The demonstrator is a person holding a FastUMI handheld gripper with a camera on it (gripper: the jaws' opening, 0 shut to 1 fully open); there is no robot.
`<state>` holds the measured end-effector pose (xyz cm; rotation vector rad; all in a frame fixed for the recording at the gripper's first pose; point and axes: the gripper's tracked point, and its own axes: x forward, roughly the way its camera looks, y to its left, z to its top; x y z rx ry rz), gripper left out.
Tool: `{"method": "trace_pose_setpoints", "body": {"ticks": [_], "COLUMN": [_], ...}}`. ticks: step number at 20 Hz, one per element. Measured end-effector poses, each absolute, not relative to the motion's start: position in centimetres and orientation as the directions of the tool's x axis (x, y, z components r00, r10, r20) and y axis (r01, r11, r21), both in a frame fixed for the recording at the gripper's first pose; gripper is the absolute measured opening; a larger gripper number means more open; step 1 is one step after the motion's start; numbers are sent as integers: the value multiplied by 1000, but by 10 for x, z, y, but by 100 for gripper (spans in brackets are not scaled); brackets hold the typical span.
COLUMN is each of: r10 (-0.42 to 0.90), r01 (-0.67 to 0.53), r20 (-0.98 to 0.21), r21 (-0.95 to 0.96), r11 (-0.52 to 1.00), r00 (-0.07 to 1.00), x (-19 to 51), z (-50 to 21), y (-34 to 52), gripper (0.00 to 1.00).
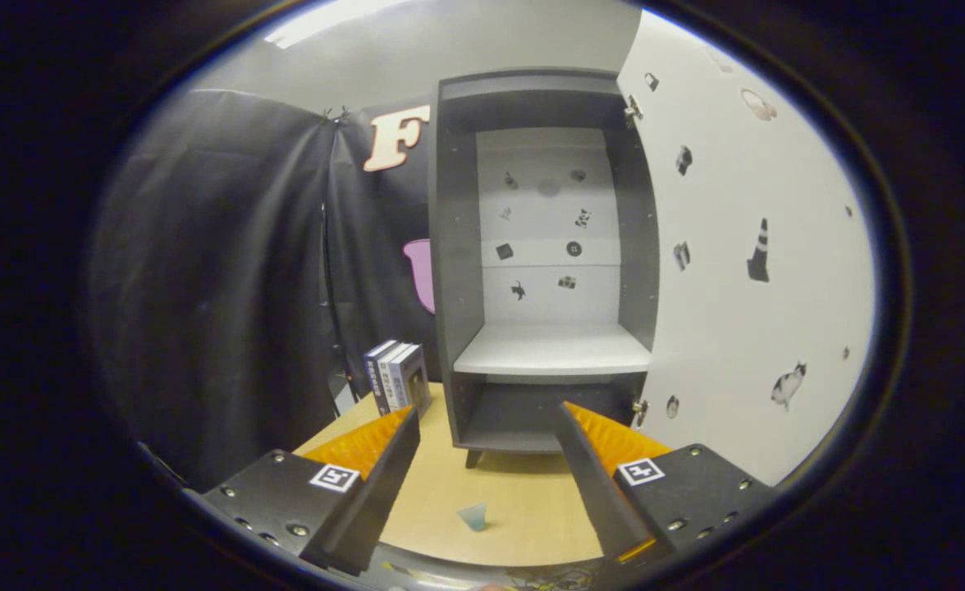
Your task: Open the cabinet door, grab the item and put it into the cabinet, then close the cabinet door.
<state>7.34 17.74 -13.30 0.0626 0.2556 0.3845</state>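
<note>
The gripper (487, 423) is shown with its fingers spread wide and nothing held between them. The item, a stack of books (397, 376), is seen standing upright on the table (499, 492) just beyond the left fingertip, in the lower left of the frame, beside the cabinet (458, 271). The cabinet door (737, 246) is swung open to the right, the shelf (552, 351) exposed. A leftward reach is judged necessary.
</note>
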Motion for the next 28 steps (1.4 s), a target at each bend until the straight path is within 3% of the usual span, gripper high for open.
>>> {"method": "trace_pose_setpoints", "body": {"ticks": [11, 25, 28], "r10": [492, 512, 521], "r01": [-477, -519, -528], "r20": [-403, -589, -603], "r21": [146, 175, 186], "r11": [867, 836, 828], "r00": [772, 625, 604], "x": [108, 114, 113], "z": [-278, -452, -470], "y": [228, 238, 241], "gripper": [99, 98, 77]}}
